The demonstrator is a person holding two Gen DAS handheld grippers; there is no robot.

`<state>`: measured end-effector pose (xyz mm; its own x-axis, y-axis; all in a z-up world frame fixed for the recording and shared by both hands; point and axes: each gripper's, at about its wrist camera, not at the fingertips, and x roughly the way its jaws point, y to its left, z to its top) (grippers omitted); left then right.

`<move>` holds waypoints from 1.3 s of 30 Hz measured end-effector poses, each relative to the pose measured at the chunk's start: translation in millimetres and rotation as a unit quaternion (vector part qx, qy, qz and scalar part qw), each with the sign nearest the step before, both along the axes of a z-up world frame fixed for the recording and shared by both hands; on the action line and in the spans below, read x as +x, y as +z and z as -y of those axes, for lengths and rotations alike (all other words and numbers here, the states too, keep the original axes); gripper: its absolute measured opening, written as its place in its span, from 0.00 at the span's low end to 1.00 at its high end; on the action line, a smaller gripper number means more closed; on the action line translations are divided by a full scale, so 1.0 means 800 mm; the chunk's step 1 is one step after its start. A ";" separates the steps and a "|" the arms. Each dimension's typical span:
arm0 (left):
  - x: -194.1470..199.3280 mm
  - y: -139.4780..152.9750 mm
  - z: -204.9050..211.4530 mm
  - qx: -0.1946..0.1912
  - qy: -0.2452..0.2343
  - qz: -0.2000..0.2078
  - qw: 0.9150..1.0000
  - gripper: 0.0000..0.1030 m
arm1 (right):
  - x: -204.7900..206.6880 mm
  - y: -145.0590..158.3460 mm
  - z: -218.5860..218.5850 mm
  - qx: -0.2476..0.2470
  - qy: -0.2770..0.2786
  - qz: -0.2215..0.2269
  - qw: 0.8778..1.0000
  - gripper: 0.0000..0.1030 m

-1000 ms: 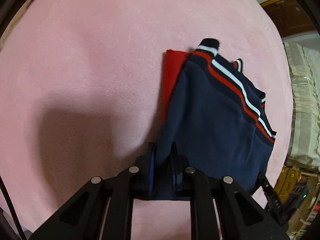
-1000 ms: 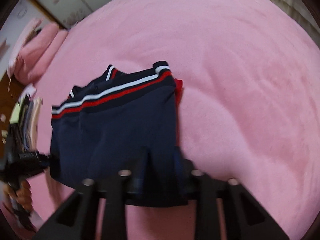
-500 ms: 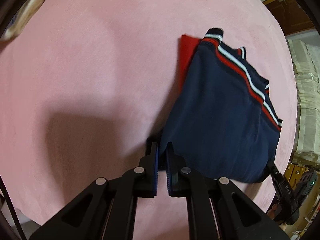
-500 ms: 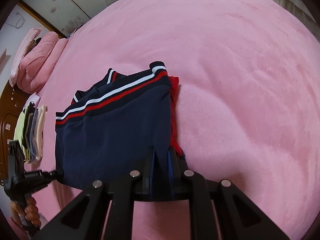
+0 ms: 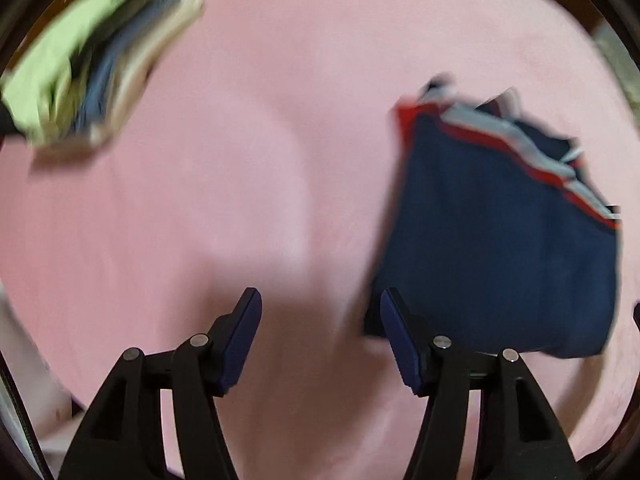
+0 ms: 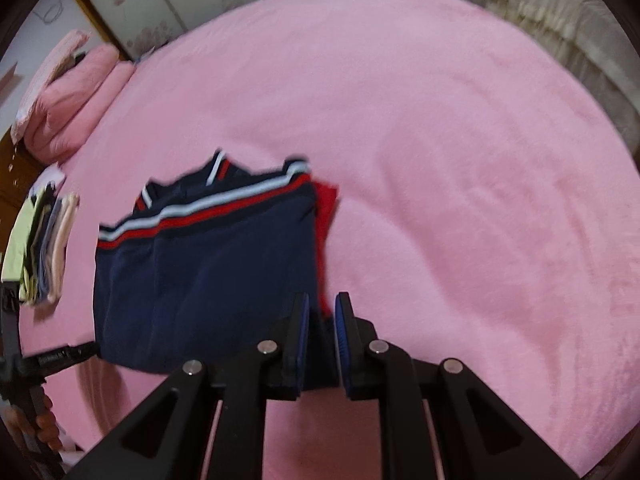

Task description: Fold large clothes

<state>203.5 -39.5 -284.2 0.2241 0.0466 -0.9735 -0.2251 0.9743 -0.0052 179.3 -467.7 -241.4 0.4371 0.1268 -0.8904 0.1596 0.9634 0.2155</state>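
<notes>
A folded navy garment (image 6: 208, 280) with red and white stripes and a red layer (image 6: 326, 208) under it lies on the pink bed (image 6: 440, 160). My right gripper (image 6: 323, 300) is shut on its near right corner, with cloth between the pads. In the blurred left wrist view the garment (image 5: 500, 248) lies just right of my left gripper (image 5: 320, 296). Its jaws are opening, with only pink bed (image 5: 240, 160) between them. The left gripper's black body (image 6: 40, 364) also shows off the garment's near left corner, with a hand (image 6: 44, 424) holding it.
A stack of folded clothes (image 6: 44, 248) sits left of the garment, seen blurred as the stack (image 5: 92, 60) at the upper left. Pink pillows (image 6: 76, 96) lie at the far left. Cream frilled fabric (image 6: 560, 20) borders the bed's far right.
My left gripper let go of the garment's corner, opened wide and swung away to the left, so the clothes stack came into its view. My right gripper rose slightly, still gripping its corner.
</notes>
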 end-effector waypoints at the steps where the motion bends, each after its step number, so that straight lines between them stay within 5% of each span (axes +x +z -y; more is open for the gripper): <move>1: 0.000 0.018 0.010 -0.020 -0.015 0.037 0.999 0.58 | 0.000 0.004 0.002 0.011 -0.006 0.013 1.000 0.13; 4: 0.015 0.032 0.038 -0.114 -0.051 0.061 0.990 0.59 | 0.008 -0.003 -0.003 0.097 -0.008 0.015 0.995 0.13; 7: 0.045 0.016 0.077 -0.166 -0.077 0.040 0.982 0.57 | 0.023 -0.039 -0.022 0.245 -0.011 -0.023 0.969 0.11; 10: 0.078 -0.015 0.112 -0.200 -0.097 0.005 0.975 0.27 | 0.039 -0.075 -0.058 0.328 0.003 -0.046 0.944 0.03; 11: 0.085 -0.023 0.118 -0.215 -0.100 0.000 0.971 0.14 | 0.047 -0.084 -0.076 0.332 0.020 -0.052 0.942 0.03; 15: 0.111 -0.061 0.125 -0.248 -0.085 -0.004 0.965 0.11 | 0.078 -0.106 -0.121 0.309 0.075 -0.055 0.946 0.01; 20: 0.129 -0.078 0.096 -0.209 -0.055 0.013 0.976 0.02 | 0.120 -0.122 -0.122 0.246 0.113 -0.043 0.962 0.00; 24: 0.127 -0.084 0.061 -0.213 -0.034 0.025 0.976 0.01 | 0.127 -0.123 -0.057 0.217 0.066 -0.021 0.974 0.00; 27: 0.117 -0.081 0.036 -0.205 0.007 0.043 0.978 0.01 | 0.113 -0.117 -0.004 0.175 -0.018 -0.010 0.984 0.00; 32: 0.091 -0.059 0.028 -0.184 0.033 0.054 0.981 0.02 | 0.093 -0.080 -0.013 0.134 -0.053 0.009 0.990 0.00; 35: 0.079 -0.051 0.056 -0.195 -0.005 0.042 0.980 0.03 | 0.090 -0.065 -0.058 0.180 0.004 0.025 0.983 0.02; 39: 0.057 -0.058 0.090 -0.261 -0.014 0.004 0.965 0.03 | 0.081 -0.085 -0.126 0.261 0.048 -0.019 0.964 0.02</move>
<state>249.2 -111.3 -330.5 0.2262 -0.4550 -0.8613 -0.1972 0.8445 -0.4980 244.1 -366.7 -309.0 0.3694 0.5997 -0.7099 0.0931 0.7362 0.6704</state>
